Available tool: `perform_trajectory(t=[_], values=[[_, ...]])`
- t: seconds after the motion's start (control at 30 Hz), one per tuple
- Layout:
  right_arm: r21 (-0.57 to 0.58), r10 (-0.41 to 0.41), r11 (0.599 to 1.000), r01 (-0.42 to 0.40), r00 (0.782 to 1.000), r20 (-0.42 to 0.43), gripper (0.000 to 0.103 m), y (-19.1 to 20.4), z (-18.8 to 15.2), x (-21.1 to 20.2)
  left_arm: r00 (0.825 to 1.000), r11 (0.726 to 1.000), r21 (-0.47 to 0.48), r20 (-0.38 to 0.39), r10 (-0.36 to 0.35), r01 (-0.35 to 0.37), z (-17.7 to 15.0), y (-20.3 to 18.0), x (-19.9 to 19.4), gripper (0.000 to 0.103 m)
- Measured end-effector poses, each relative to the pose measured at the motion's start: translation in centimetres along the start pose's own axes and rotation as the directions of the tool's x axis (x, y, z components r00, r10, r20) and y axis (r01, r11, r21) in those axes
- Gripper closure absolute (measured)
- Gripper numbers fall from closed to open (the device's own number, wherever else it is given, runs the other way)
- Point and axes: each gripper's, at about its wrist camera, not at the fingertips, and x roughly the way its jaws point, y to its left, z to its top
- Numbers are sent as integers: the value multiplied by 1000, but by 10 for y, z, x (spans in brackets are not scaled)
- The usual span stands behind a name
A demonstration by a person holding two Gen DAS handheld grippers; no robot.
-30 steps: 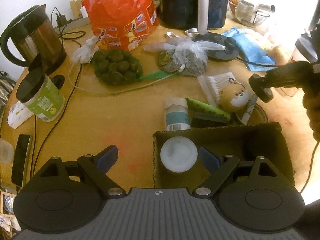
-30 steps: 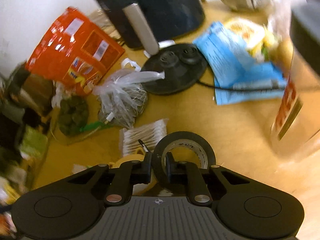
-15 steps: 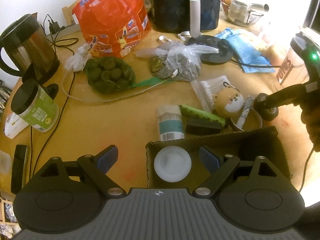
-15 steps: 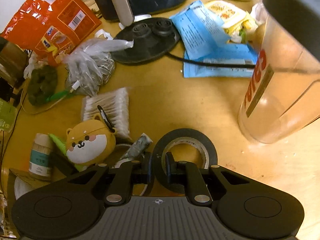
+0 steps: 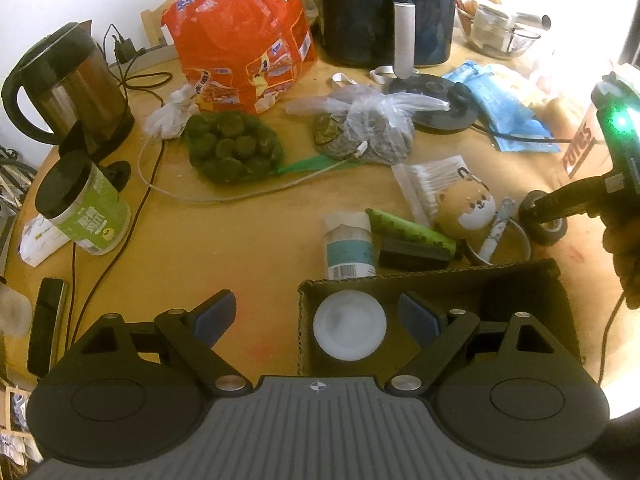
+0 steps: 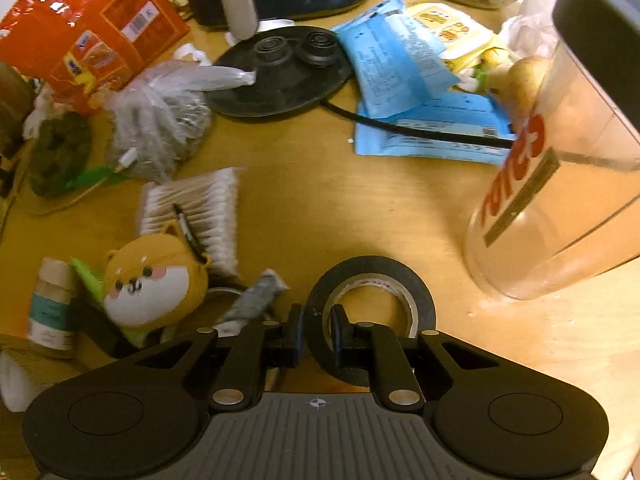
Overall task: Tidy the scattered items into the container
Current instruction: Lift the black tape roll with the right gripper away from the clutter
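Currently one cardboard box [image 5: 432, 280] on the table holds one white lid [image 5: 349, 330]. Left gripper [image 5: 316, 316]: fingers spread wide, empty, above the box's left wall. Right gripper [image 6: 316, 334]: clamped on the wall of one black tape roll [image 6: 370, 276], beyond the box's far right corner. One dog-face pouch [image 6: 154, 288] and one small bottle [image 5: 350, 248] lie just behind the box.

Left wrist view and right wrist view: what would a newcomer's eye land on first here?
Probably the big orange snack bag standing at the back of the cluttered wooden table, beside the dark air fryer. Next, the right gripper, its fingers pinching the wall of a black tape roll, close to the dog-faced pouch. Nearer, the open left gripper hangs over a cardboard box holding a white lid.
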Motion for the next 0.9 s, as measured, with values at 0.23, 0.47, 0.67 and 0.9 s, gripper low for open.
perform_trajectory(t=[0.23, 0.47, 0.67, 0.9], values=[[-72, -44, 996, 45, 999, 12, 86, 8, -5, 4, 1000, 1000, 13, 7, 1, -1, -4, -10, -7, 13], [-65, -39, 997, 42, 998, 39, 87, 5, -9, -2, 1000, 999, 33, 23, -22, 21, -5, -19, -11, 13], [-8, -18, 1000, 18, 996, 89, 87, -3, -17, -29, 996, 994, 77, 38, -76, 73, 1, -22, -6, 13], [50, -21, 999, 13, 987, 157, 87, 2, -33, -71, 984, 980, 143, 93, -150, 136, 14, -17, -8, 13]])
